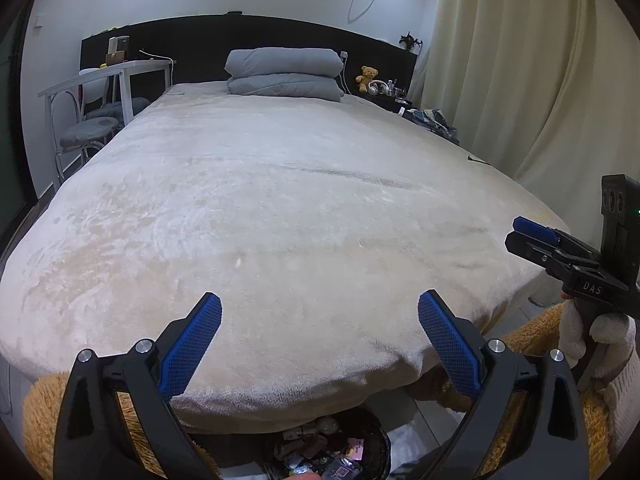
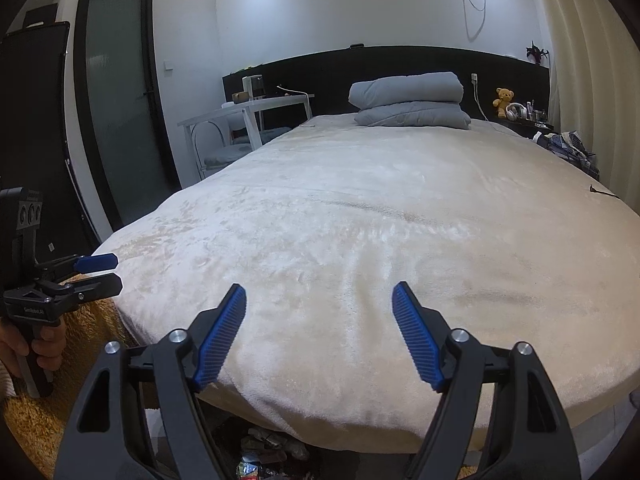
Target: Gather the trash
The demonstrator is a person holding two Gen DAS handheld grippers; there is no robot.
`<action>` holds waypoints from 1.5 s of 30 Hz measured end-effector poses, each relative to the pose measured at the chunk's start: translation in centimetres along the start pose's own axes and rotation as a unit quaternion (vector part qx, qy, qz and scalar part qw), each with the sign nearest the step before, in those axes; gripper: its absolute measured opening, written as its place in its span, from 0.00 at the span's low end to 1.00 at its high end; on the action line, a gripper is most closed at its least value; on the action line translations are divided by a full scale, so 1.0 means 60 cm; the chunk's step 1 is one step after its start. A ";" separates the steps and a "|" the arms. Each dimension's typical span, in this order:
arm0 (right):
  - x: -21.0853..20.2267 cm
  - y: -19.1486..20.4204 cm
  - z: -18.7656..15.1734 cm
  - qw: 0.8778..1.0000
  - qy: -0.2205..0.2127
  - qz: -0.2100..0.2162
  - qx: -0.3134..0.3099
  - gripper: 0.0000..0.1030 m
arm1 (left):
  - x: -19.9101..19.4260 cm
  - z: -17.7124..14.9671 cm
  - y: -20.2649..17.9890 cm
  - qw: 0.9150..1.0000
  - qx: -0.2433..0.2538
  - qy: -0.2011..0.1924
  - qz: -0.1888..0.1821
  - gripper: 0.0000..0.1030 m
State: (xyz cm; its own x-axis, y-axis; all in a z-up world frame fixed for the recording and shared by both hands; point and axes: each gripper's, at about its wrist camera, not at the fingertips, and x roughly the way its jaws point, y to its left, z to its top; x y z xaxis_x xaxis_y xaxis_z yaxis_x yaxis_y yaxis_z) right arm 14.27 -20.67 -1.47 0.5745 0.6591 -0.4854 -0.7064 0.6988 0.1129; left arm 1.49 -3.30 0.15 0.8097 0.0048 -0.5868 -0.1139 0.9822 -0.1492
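Left gripper spread wide, blue pads apart, nothing between them, held above the foot end of the bed. Right gripper likewise wide and empty, also poised over the near edge of the bed. From the left camera, seen at the right edge as a black tool with one blue pad showing, gripped by a hand in a pale knit glove; from the right camera, the left gripper seen at the left edge, its two fingers a little apart, held by a bare hand. Directly below both, tucked against the foot of the bed, a dark bin holding wrappers and scraps of trash, the same litter visible low in the right view. Fuzzy golden-brown fabric at both lower sides of the left view. Bed covered by a cream plush blanket with no trash visible on it. At the far end, a folded grey duvet against a black headboard. Beside the bed on the left, a white desk with grey-cushioned chairs. On the right, a small teddy bear and white headphones on a dark shelf, cream curtains beyond. Dark frosted-glass door in the right view.
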 end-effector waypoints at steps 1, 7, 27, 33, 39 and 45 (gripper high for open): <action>0.004 0.001 -0.001 1.000 0.002 0.002 0.000 0.81 | -0.001 -0.001 -0.001 1.000 0.001 -0.002 0.000 0.94; 0.021 -0.012 -0.001 1.000 0.011 -0.003 0.020 0.81 | -0.002 -0.005 -0.004 1.000 0.004 -0.009 0.004 0.94; 0.033 -0.018 -0.008 1.000 0.014 -0.006 0.026 0.95 | -0.004 -0.005 0.000 1.000 -0.009 -0.015 0.011 0.94; 0.034 -0.018 -0.007 1.000 0.014 -0.005 0.026 0.95 | -0.002 -0.007 -0.005 1.000 -0.001 -0.013 0.013 0.94; 0.034 -0.018 -0.007 1.000 0.011 -0.008 0.024 0.95 | -0.001 -0.007 -0.005 1.000 -0.002 -0.011 0.012 0.94; 0.034 -0.018 -0.007 1.000 0.011 -0.008 0.023 0.95 | 0.000 -0.008 -0.009 1.000 0.002 -0.011 0.013 0.94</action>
State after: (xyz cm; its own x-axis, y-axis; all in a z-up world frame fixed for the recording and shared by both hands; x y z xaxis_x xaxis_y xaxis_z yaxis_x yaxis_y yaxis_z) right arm 16.04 -20.19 -2.95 0.5755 0.6425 -0.5060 -0.6776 0.7210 0.1448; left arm 1.28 -3.91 -0.19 0.8187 0.0348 -0.5732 -0.1328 0.9826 -0.1301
